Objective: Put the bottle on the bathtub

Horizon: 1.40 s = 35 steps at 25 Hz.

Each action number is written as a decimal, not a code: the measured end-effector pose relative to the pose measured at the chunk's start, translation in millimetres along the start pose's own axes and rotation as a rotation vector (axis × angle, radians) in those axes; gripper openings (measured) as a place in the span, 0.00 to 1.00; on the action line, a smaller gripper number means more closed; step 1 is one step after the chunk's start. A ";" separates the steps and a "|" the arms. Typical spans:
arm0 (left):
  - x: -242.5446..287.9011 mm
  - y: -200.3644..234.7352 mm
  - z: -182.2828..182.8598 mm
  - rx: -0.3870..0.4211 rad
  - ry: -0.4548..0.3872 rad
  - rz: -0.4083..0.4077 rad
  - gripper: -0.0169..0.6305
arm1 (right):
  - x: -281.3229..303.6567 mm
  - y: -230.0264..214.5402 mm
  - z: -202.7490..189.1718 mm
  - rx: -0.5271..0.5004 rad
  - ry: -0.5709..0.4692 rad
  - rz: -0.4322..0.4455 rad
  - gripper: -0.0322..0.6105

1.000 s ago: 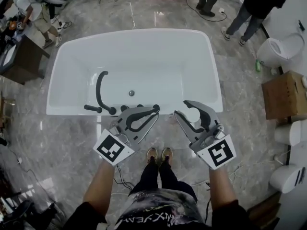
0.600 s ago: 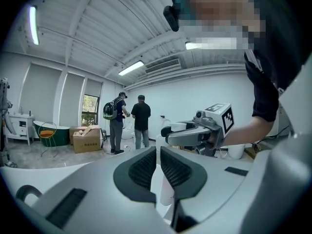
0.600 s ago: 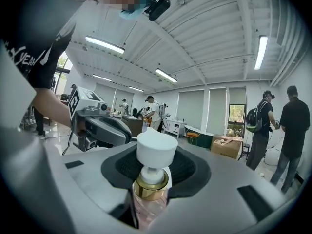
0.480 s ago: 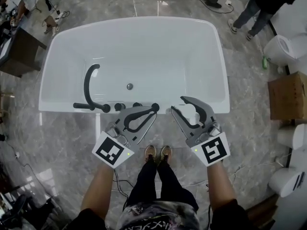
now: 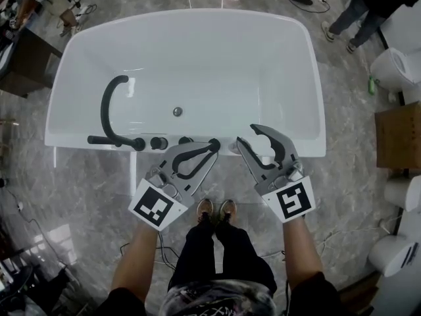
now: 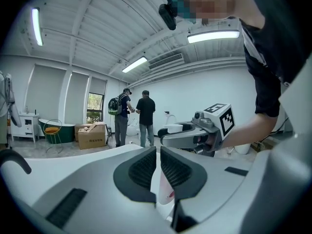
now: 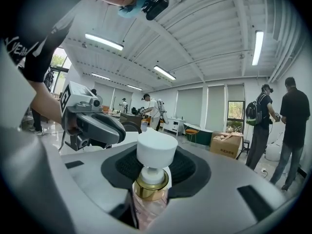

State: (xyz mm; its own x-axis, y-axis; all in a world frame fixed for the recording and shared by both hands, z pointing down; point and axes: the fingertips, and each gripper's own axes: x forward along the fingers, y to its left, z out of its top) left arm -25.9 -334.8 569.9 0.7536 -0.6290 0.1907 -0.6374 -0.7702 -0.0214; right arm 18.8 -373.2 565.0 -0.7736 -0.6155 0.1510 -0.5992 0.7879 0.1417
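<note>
Pump bottle (image 7: pixel 150 194) pinched by fingers of my right gripper (image 5: pixel 247 135) at bathtub (image 5: pixel 302 148) rim, left gripper (image 6: pixel 158 152) fingers pressed together: narrow ledge, I judge, may topple it.

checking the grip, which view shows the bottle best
Right gripper view: the bottle, white cap and gold collar, sits between the right gripper's jaws. Head view shows only its cap; left gripper view, a sliver.
</note>
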 end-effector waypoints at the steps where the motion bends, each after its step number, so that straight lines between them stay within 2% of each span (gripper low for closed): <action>1: 1.6 -0.3 -6.0 0.004 0.002 0.003 0.09 | 0.9 0.0 -6.1 0.000 -0.003 -0.002 0.27; 10: 5.4 3.4 -40.9 0.013 -0.020 0.053 0.09 | 11.1 0.9 -56.7 -0.006 -0.009 -0.032 0.27; 16: 7.0 6.4 -61.0 0.016 -0.014 0.053 0.09 | 22.2 10.6 -79.4 -0.018 -0.007 -0.031 0.27; 35: 12.0 8.3 -66.7 0.006 -0.022 0.037 0.09 | 25.3 11.2 -86.9 0.013 -0.036 -0.054 0.28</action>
State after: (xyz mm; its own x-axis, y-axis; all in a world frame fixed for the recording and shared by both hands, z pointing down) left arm -32.9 -341.6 637.5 0.7332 -0.6589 0.1683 -0.6637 -0.7472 -0.0344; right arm 10.4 -381.6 655.5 -0.7470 -0.6560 0.1080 -0.6427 0.7541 0.1356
